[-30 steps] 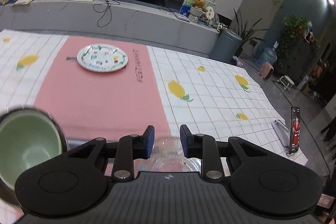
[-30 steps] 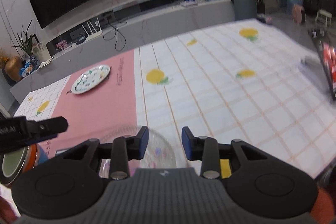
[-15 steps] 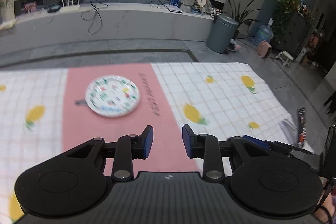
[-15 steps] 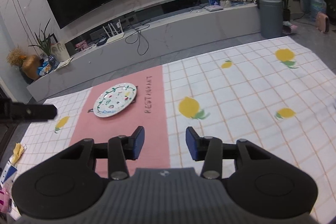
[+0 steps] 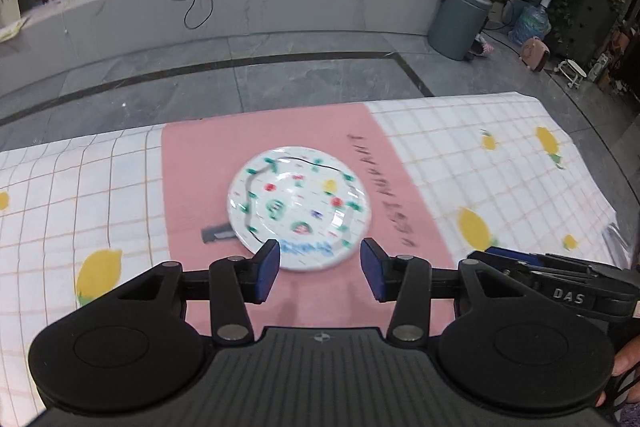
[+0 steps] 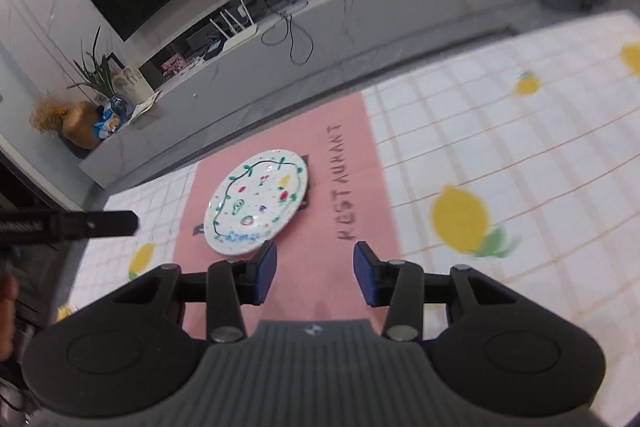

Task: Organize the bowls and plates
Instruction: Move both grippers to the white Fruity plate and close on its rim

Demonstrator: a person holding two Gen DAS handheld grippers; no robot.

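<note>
1. One round white ceramic plate with painted fruit and vine motifs (image 5: 299, 207) lies flat, face up, on the pink rectangular placemat printed RESTAURANT (image 5: 208, 163); being round, it has no long axis.
2. The placemat rests on the white checked, lemon-print cloth (image 5: 480, 163) covering the worktop.
3. The left gripper (image 5: 320, 264) is partly open and empty; its jaws have just been opening, with the plate's near rim showing beyond the gap.
4. The right gripper (image 6: 315, 268) is partly open and empty; its jaws have just closed slightly. The plate lies ahead, to its left.
5. Nothing stands between either gripper and the plate.
6. Against a second ago, the plate sits nearer in both views, and the green bowl has left the left view.
</note>
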